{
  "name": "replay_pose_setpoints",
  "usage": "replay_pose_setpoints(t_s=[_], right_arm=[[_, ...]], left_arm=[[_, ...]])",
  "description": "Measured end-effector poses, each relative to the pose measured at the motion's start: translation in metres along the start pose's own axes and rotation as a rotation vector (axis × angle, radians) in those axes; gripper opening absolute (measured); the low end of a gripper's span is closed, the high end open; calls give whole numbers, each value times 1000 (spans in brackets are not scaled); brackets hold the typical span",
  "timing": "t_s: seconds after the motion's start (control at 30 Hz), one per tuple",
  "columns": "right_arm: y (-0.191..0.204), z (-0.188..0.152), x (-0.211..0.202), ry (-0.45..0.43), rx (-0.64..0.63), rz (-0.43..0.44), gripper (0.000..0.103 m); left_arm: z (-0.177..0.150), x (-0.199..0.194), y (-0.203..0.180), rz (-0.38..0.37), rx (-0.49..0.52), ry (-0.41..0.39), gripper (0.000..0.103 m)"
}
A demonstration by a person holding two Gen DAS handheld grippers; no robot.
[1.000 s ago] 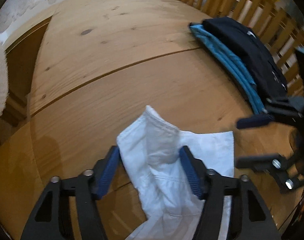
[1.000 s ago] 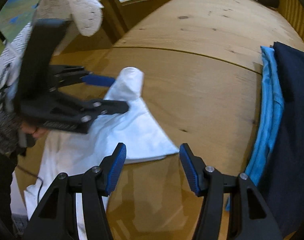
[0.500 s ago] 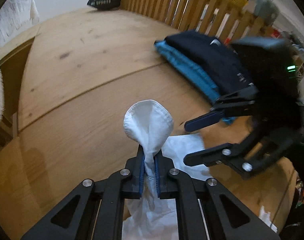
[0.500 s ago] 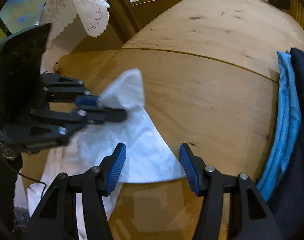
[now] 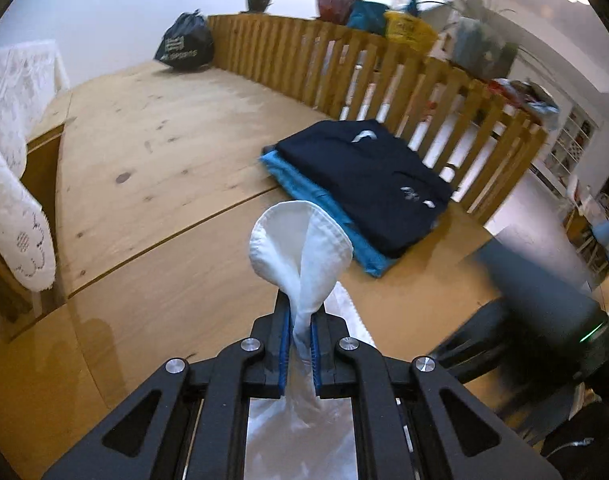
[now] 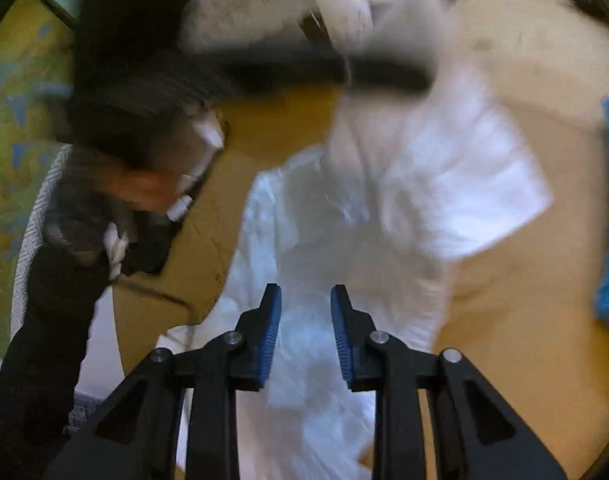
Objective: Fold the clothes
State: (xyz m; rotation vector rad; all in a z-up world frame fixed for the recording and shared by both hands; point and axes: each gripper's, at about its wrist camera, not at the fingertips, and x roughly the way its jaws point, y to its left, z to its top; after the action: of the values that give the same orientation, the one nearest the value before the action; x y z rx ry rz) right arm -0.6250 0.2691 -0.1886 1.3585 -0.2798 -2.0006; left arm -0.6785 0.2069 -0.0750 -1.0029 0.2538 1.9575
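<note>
Starting at the left: lace cloth (image 5: 12, 184) hangs past the edge of the wooden tabletop (image 5: 164, 152). The left claw (image 5: 300, 344) is pinched tight on a fold of the white garment (image 5: 300, 248), which puffs up past its tips while the rest trails below. Further right, a navy top (image 5: 364, 176) sits on a blue one (image 5: 324, 204) by the wooden railing (image 5: 384, 68). The right claw (image 6: 305, 320) is closing over the garment spread on the tabletop, pads apart; too blurry to tell if cloth is between them.
</note>
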Motion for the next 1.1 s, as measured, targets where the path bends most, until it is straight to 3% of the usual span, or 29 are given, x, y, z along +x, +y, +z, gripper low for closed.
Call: replay_pose_setpoints(t_s=[0.1,0.3,0.43,0.5,0.6,0.77,0.93,1.1], right_arm=[[-11,-7,20,-15,66,-14,20],[-15,-26,5,-46,159,-64,21],[15,-59,-55,-141,115,-104,22],[27,-77,-84,-187,118,-141,34],[39,-104,-114,-213,147,-177,35],[48,-147,-125,-192,174,-236,35],[50,-169,-102,-136,179,-288,35],[54,-172,-93,-109,169,-325,35]], left_arm=[[-4,-18,-10,-14,9,-17,8],[-26,-45,-32,-26,22,-47,7],[-45,-78,-62,-13,62,-105,7],[-57,-97,-84,-6,91,-130,7],[-88,-124,-122,-7,129,-165,8],[-164,-146,-187,17,166,-190,8],[-245,-124,-214,-27,103,-128,8],[-278,-99,-215,-69,16,-99,8]])
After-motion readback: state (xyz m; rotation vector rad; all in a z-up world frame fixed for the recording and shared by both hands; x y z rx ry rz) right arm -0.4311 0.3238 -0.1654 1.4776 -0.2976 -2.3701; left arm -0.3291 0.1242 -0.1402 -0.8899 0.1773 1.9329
